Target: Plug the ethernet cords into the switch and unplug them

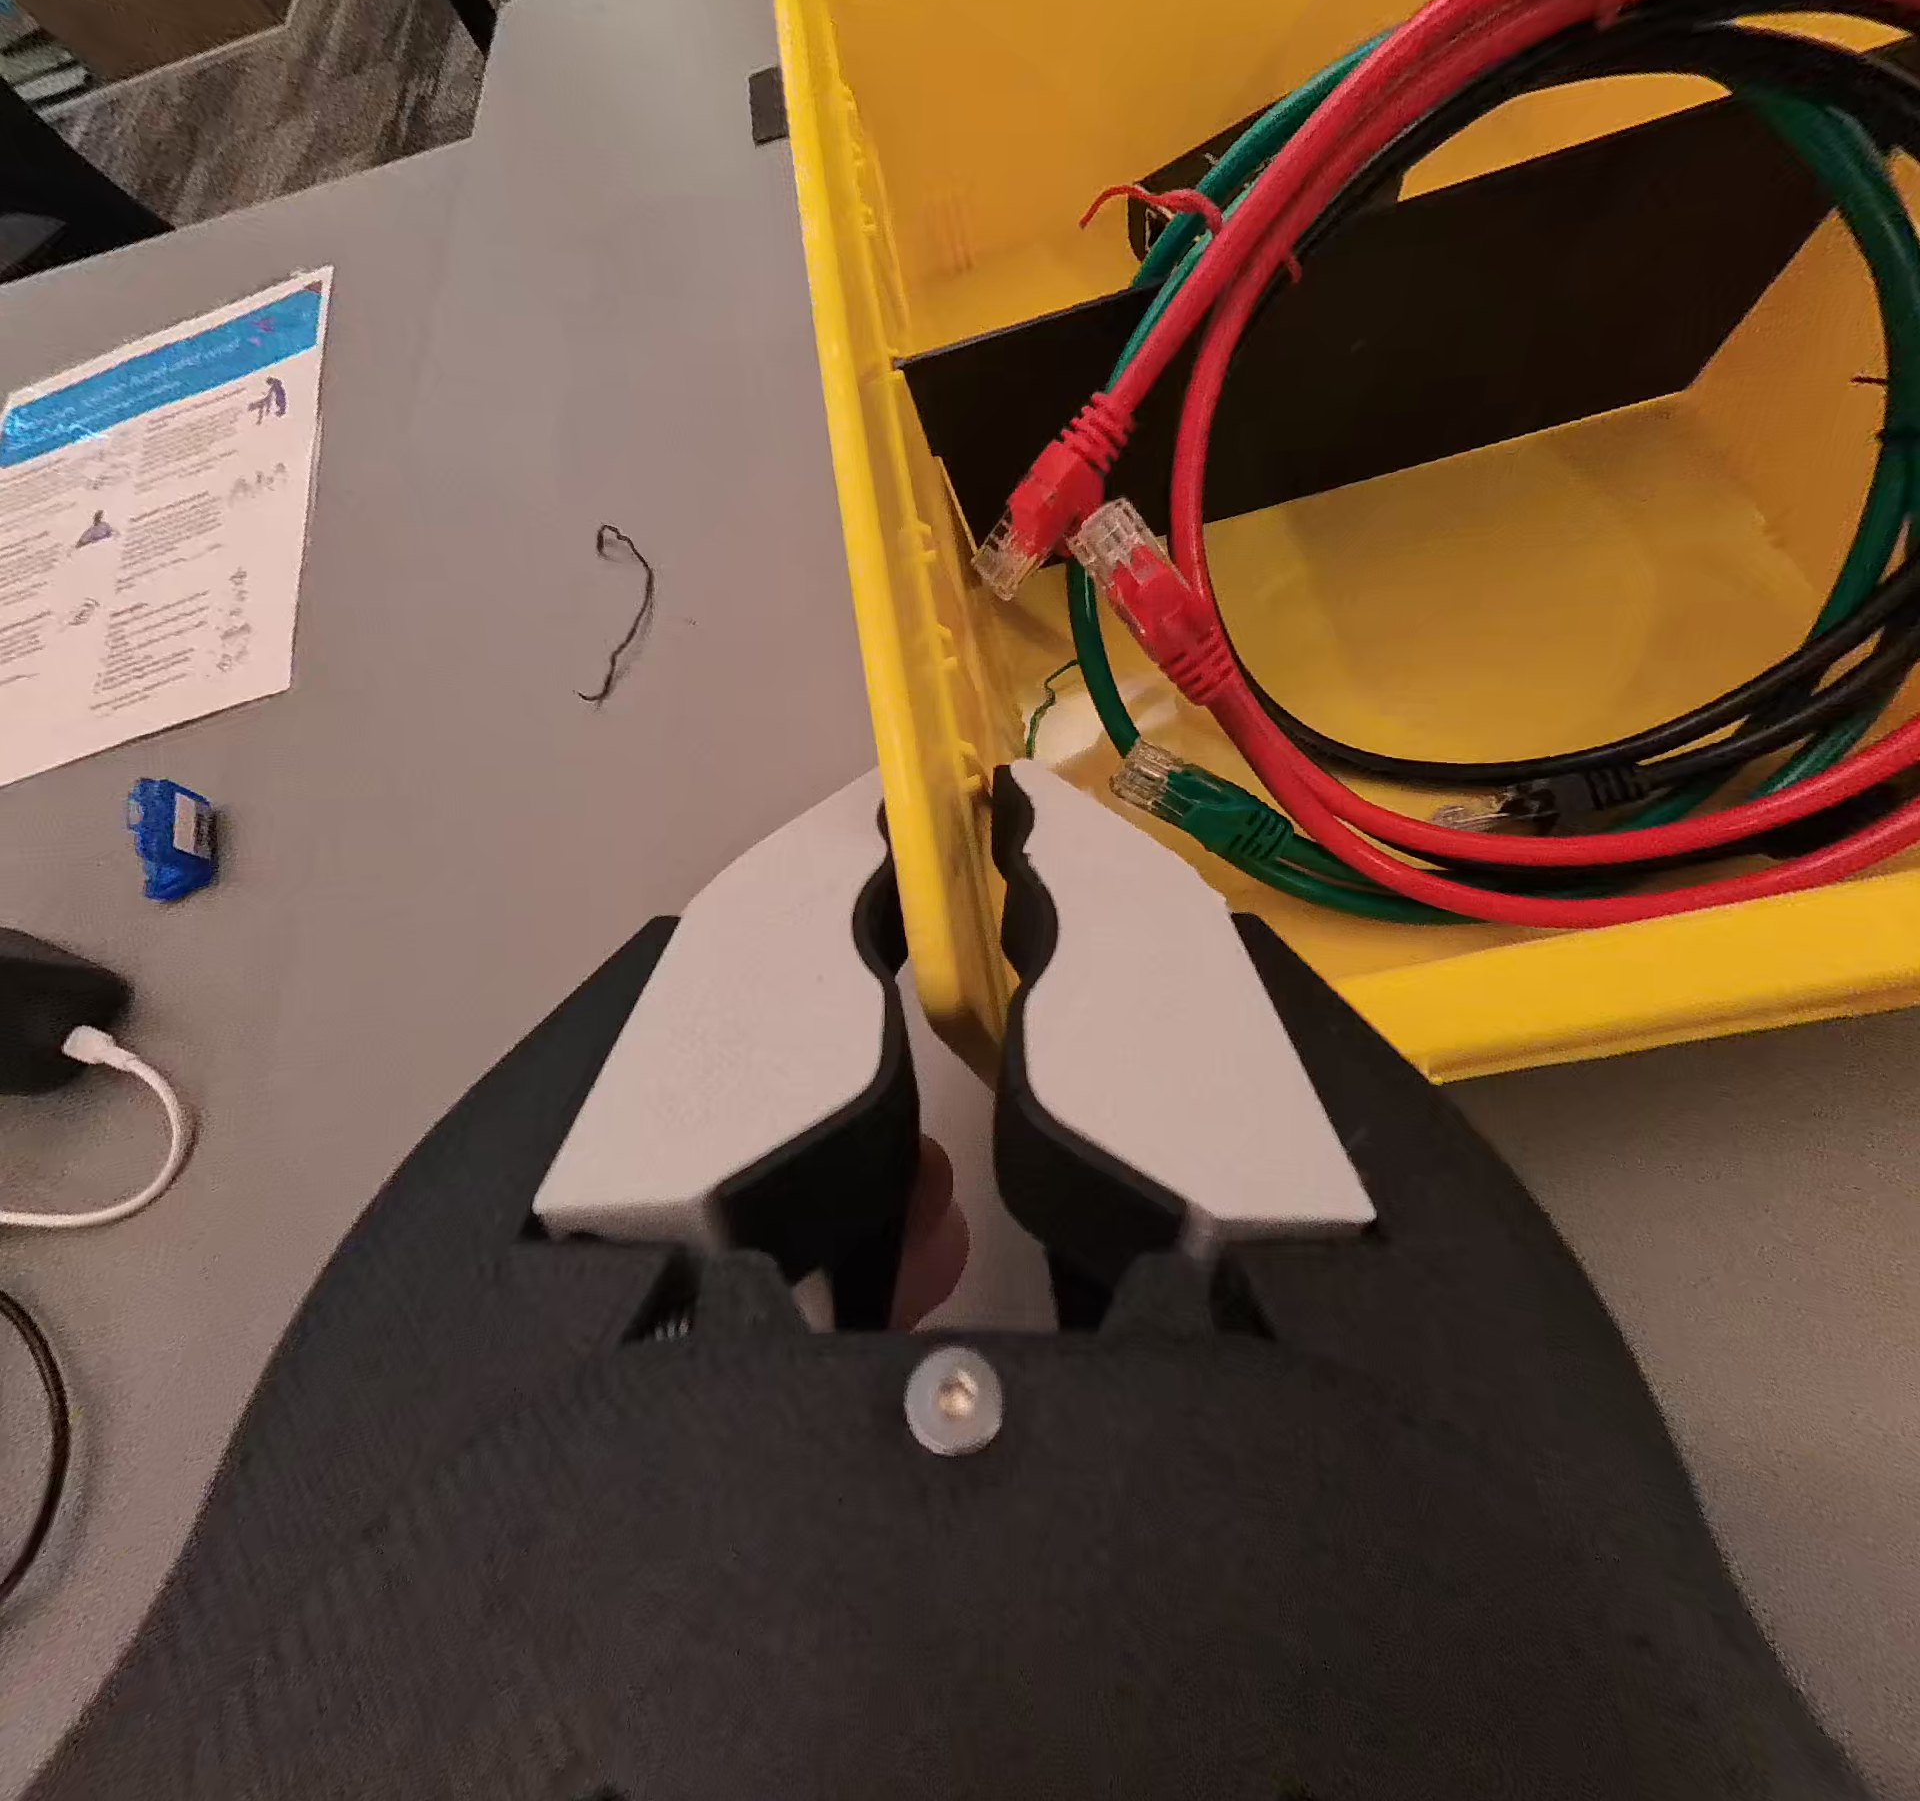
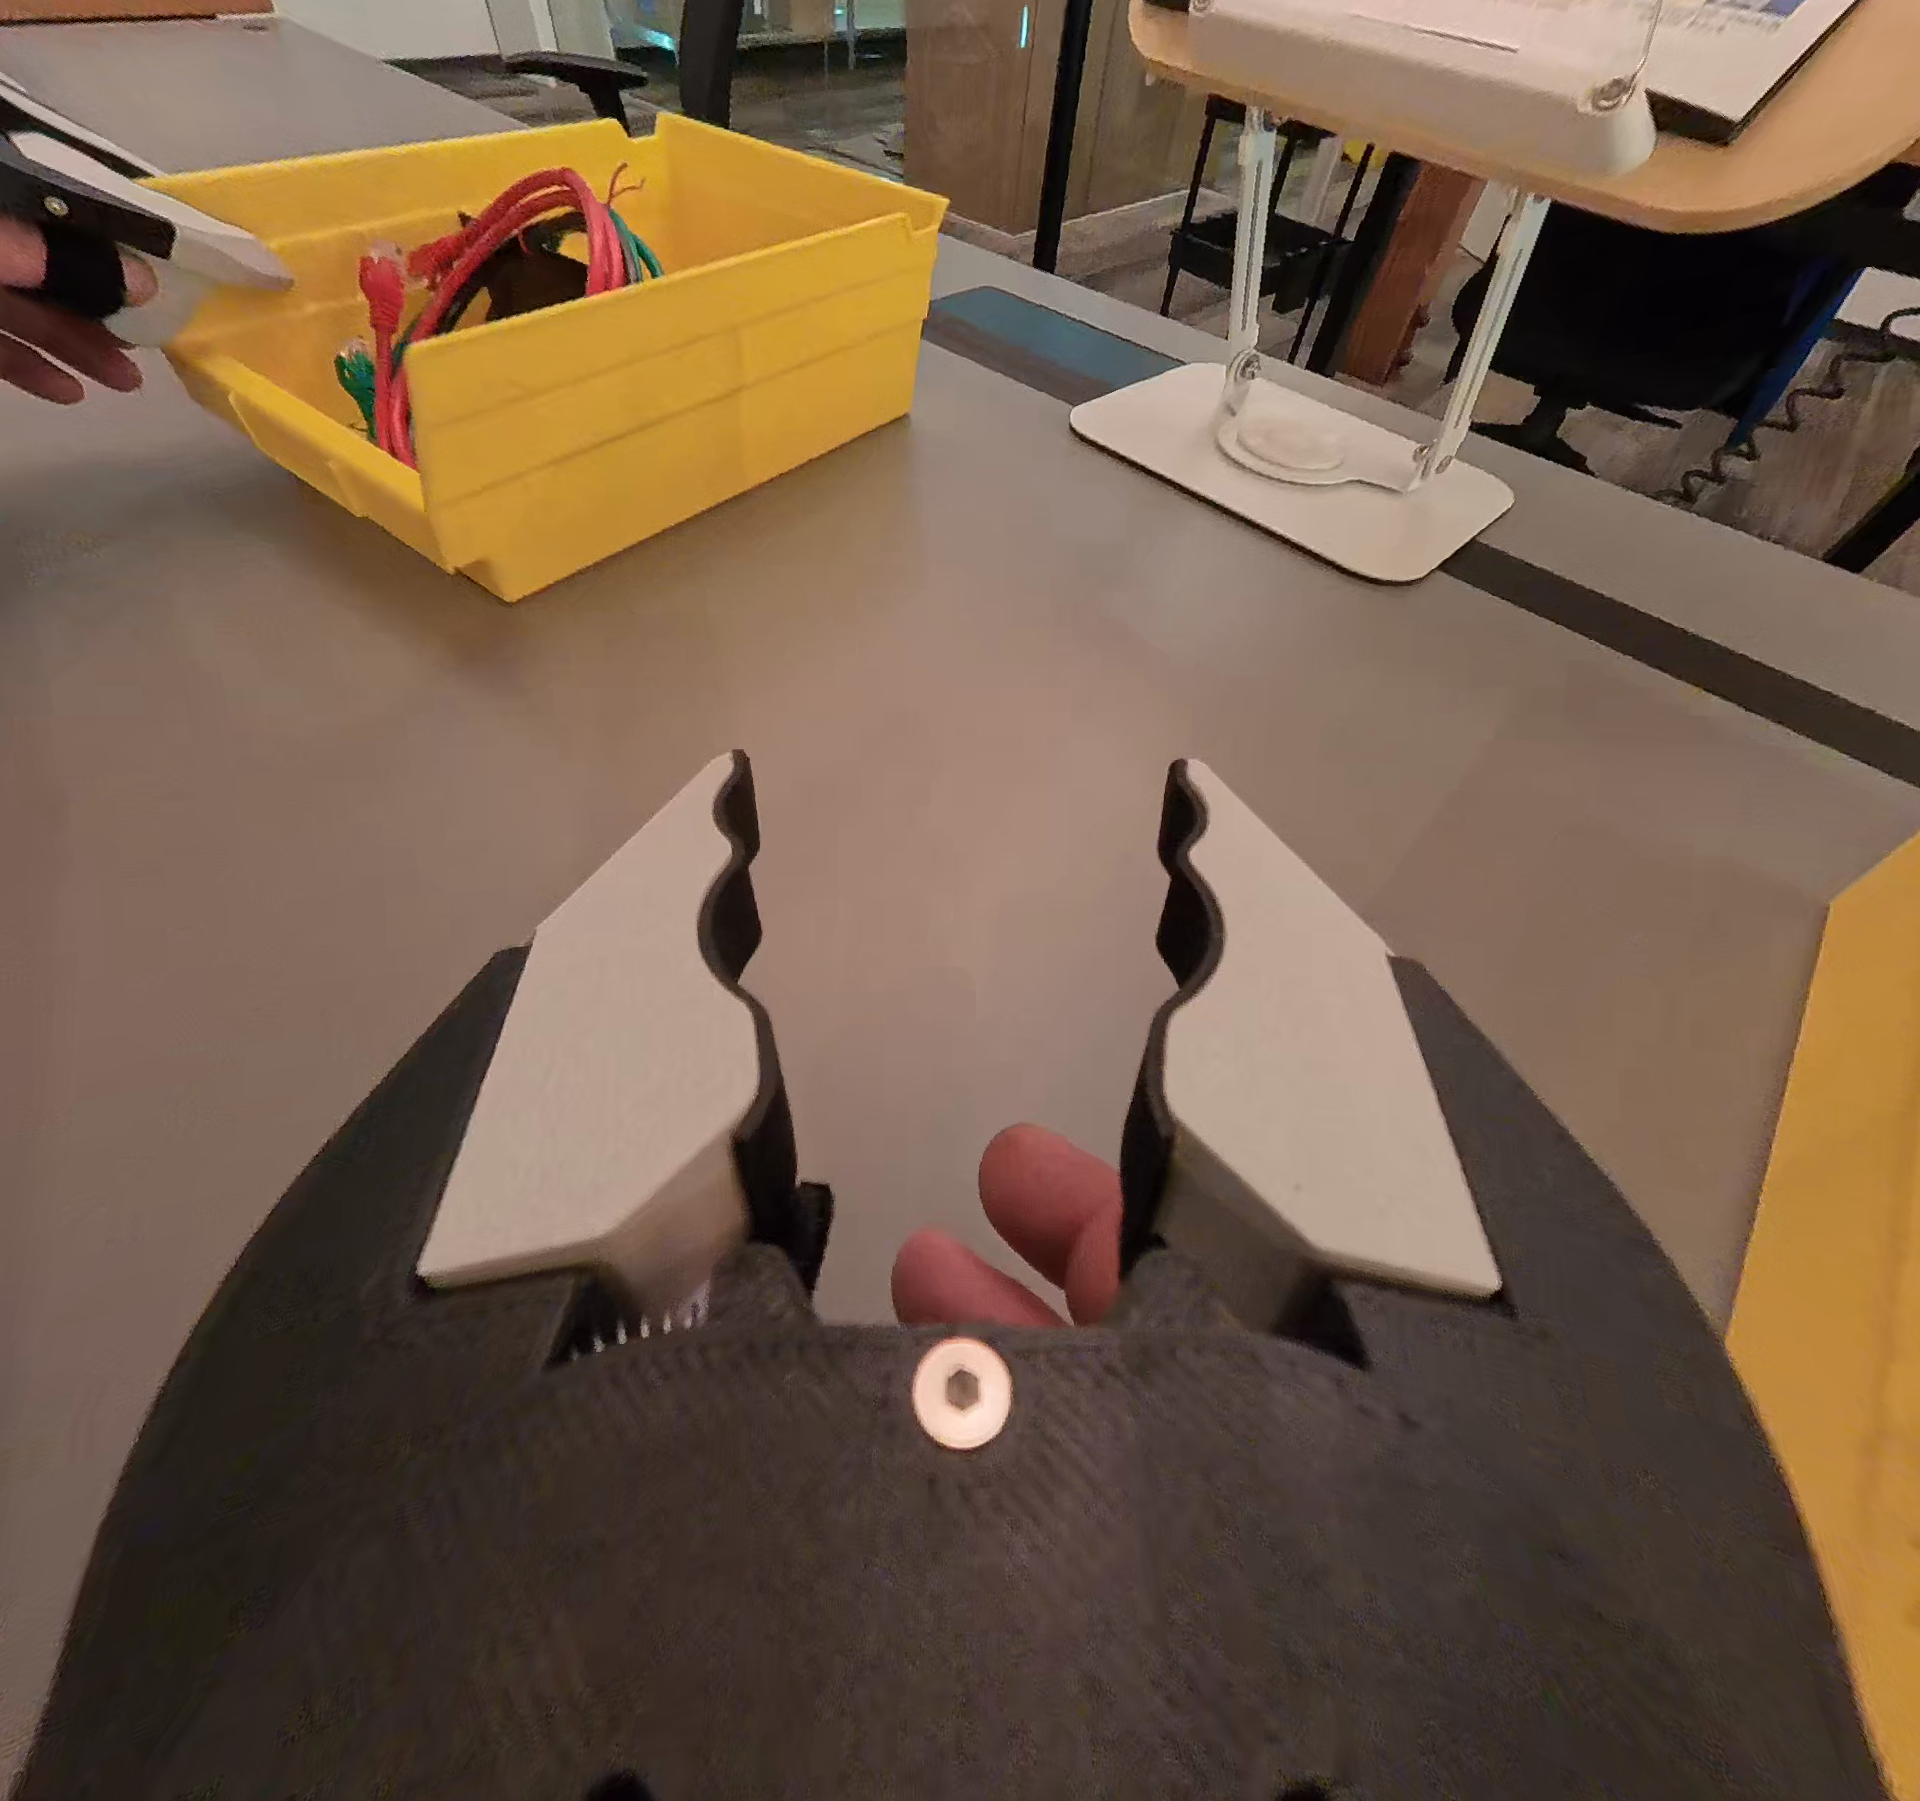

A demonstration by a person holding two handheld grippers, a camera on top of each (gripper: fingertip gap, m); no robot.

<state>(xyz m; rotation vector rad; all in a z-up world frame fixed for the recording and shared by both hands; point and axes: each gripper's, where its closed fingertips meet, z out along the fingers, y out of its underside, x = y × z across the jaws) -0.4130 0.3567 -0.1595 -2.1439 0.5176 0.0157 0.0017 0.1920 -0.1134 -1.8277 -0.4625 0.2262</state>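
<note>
A: Left gripper (image 1: 940, 816)?
B: Fingers narrow, pinched on the side wall of the yellow bin (image 1: 1039, 193), one finger outside, one inside, near the bin's front corner.

A: Right gripper (image 2: 956, 785)?
B: Fingers wide apart, nothing between them, held above the bare grey table (image 2: 935, 650). Bin sat well apart from it, far left.

A: Cords?
B: All coiled in the bin: red ethernet cord (image 1: 1205, 650), green ethernet cord (image 1: 1236, 821), black ethernet cord (image 1: 1590, 785). A black divider (image 1: 1455, 369) crossed the bin behind them. Could not pick out the switch with certainty.

A: Surroundings?
B: Printed sheet (image 1: 156, 525), a small blue object (image 1: 171, 837) and a white cable (image 1: 135, 1128) lay left of the bin; a document stand (image 2: 1299, 463) stood far right.
</note>
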